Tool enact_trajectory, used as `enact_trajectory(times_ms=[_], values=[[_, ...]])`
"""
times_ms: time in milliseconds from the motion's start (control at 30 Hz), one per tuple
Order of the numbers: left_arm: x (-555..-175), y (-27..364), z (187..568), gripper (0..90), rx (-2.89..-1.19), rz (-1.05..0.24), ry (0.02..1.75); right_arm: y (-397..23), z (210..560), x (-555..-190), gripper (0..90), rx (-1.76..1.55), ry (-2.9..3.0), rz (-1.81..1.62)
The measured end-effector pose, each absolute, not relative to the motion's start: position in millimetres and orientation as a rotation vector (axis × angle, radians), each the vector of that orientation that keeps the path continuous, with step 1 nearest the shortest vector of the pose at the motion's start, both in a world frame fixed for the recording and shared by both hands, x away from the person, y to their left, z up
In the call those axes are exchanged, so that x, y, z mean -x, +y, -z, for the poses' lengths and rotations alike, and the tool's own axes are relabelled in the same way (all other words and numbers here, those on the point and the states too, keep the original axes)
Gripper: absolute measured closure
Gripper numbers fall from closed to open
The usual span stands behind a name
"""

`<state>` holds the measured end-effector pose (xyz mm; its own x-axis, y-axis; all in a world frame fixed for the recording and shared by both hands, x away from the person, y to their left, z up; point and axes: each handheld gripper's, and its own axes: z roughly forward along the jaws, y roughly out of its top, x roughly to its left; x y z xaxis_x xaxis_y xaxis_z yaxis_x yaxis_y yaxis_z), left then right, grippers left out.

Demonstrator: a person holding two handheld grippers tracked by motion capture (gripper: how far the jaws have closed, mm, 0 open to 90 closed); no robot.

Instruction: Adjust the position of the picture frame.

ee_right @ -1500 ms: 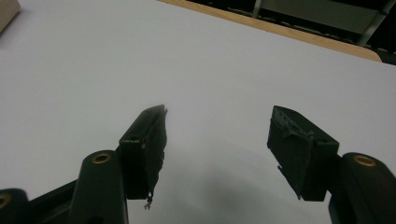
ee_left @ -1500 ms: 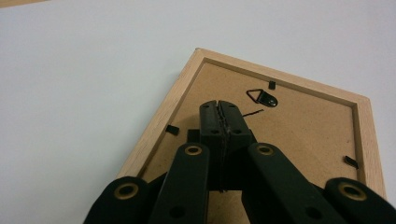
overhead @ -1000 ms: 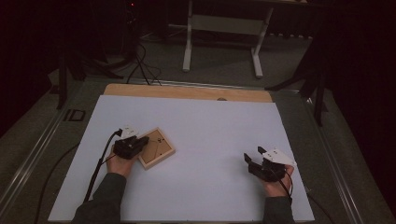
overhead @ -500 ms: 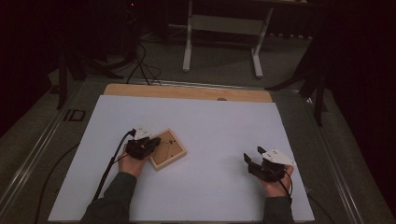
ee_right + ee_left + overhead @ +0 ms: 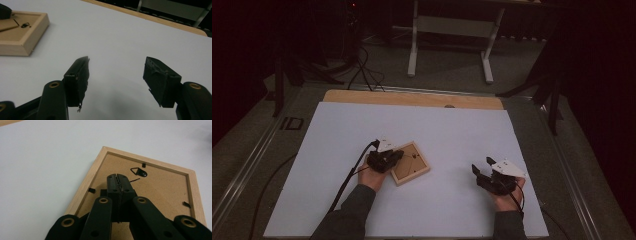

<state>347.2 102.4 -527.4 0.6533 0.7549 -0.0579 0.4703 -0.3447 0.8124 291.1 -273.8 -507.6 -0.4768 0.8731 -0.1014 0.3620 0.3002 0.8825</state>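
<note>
Frame (image 5: 411, 163), face-down on white tabletop (image 5: 452, 130), now shifted toward centre w/ left gripper (image 5: 398, 155), whose fingers are pressed together on its backing, so prob. a slide/reposition step; right gripper (image 5: 480, 170) idle at right, well apart, fingers spread, nothing betw. them.

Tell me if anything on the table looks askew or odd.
The wooden picture frame lies face down, backing board and hanging hook up, and sits turned at an angle to the white sheet's edges. The left tongs are shut over its back. Nothing looks damaged or spilled.
</note>
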Motion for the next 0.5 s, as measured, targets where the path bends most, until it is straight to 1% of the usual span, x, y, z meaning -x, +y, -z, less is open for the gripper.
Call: enact_trajectory(times_ms=[100, 200, 367, 500], values=[[-346.9, 94.6, 527.1, 89.5, -2.020, -0.416, 0.926, -271.7, 507.4, -291.1, 36.7, -1.094, 1.988, -1.130], [-346.9, 94.9, 526.3, 89.4, -2.023, -0.414, 0.921, -268.7, 506.1, -290.3, 36.8, -1.102, 1.982, -1.156], [-344.1, 101.7, 520.0, 89.2, -2.000, -0.427, 0.923, -261.9, 505.8, -290.5, 37.4, -1.093, 1.994, -1.173], [-338.7, 115.4, 510.1, 89.3, -1.958, -0.445, 0.936, -255.5, 505.3, -290.5, 39.2, -1.079, 2.007, -1.185]])
